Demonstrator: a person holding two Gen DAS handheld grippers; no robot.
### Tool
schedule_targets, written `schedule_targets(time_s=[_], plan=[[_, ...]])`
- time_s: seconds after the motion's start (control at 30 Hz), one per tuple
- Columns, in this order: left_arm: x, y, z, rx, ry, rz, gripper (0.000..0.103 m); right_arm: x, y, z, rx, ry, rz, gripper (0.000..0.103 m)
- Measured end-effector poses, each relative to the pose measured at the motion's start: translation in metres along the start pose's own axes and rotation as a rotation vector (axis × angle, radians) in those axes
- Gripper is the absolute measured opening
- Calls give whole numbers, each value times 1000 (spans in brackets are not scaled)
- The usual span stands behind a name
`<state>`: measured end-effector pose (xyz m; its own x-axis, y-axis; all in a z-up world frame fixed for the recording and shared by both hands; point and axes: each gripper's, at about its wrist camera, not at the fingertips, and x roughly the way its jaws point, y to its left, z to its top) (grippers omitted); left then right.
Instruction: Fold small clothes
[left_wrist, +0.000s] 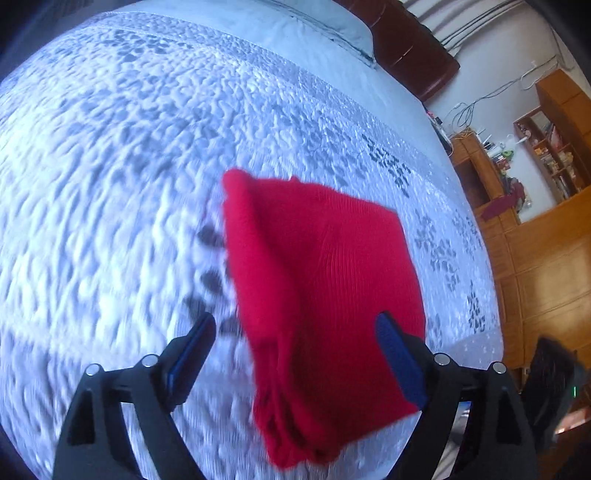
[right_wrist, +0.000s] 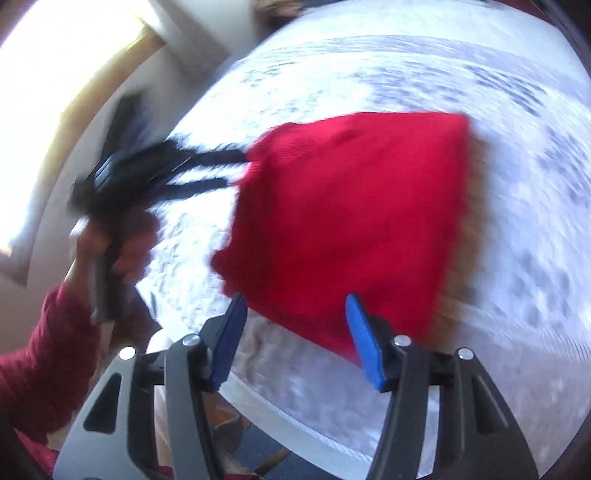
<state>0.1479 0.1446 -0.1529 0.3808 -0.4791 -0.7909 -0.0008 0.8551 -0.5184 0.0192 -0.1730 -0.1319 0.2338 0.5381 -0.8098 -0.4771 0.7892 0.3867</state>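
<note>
A folded red knit garment (left_wrist: 317, 291) lies on the white patterned bedspread (left_wrist: 122, 155). My left gripper (left_wrist: 295, 325) is open, its blue-padded fingers wide apart just above the garment's near end, holding nothing. In the right wrist view the same red garment (right_wrist: 354, 221) lies in a squarish fold on the bed. My right gripper (right_wrist: 295, 306) is open at its near edge, empty. The left gripper (right_wrist: 236, 170) appears there too, blurred, held in a hand at the garment's left edge.
The bedspread (right_wrist: 517, 110) reaches to a grey pillow (left_wrist: 317, 22) and dark headboard (left_wrist: 413, 55) at the far end. Wooden shelves and cabinets (left_wrist: 535, 206) stand past the bed's right side. The bed's near edge (right_wrist: 314, 432) runs close below my right gripper.
</note>
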Motion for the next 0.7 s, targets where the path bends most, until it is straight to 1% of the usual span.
schedule_targets(time_s=[0.07,0.1,0.17,0.2,0.3,0.33,0.37,0.43,0.47,0.5,0.57,0.63,0.7], plan=[[-7,-1,-23,-4,11,22,88,-1,-18,-6,45,12,-41,58],[-8,-4,-32,-5,17,33,88,2,-31,-12,92,29,-52,58],[-6,-11,-47,11,27,57,88,9,-49,-18,175,51,-35,58],[-4,-15,-56,21,28,89,88,12,-54,-20,202,56,-22,58],[3,-23,-67,49,33,129,88,22,-63,-22,260,70,-10,57],[5,-25,-70,56,33,153,88,25,-63,-22,260,80,-18,46],[8,-27,-71,71,33,195,86,29,-62,-22,254,95,-29,39],[12,-31,-74,103,46,227,68,35,-61,-20,246,119,-26,18],[15,-33,-75,115,73,218,51,34,-64,-21,239,122,-28,18],[16,-34,-76,113,87,203,39,30,-64,-21,231,117,-23,16],[11,-35,-79,109,78,185,37,11,-69,-21,269,77,55,14],[8,-35,-81,124,70,195,36,-8,-77,-20,301,48,127,14],[8,-33,-85,124,71,192,35,-15,-85,-22,321,36,150,13]])
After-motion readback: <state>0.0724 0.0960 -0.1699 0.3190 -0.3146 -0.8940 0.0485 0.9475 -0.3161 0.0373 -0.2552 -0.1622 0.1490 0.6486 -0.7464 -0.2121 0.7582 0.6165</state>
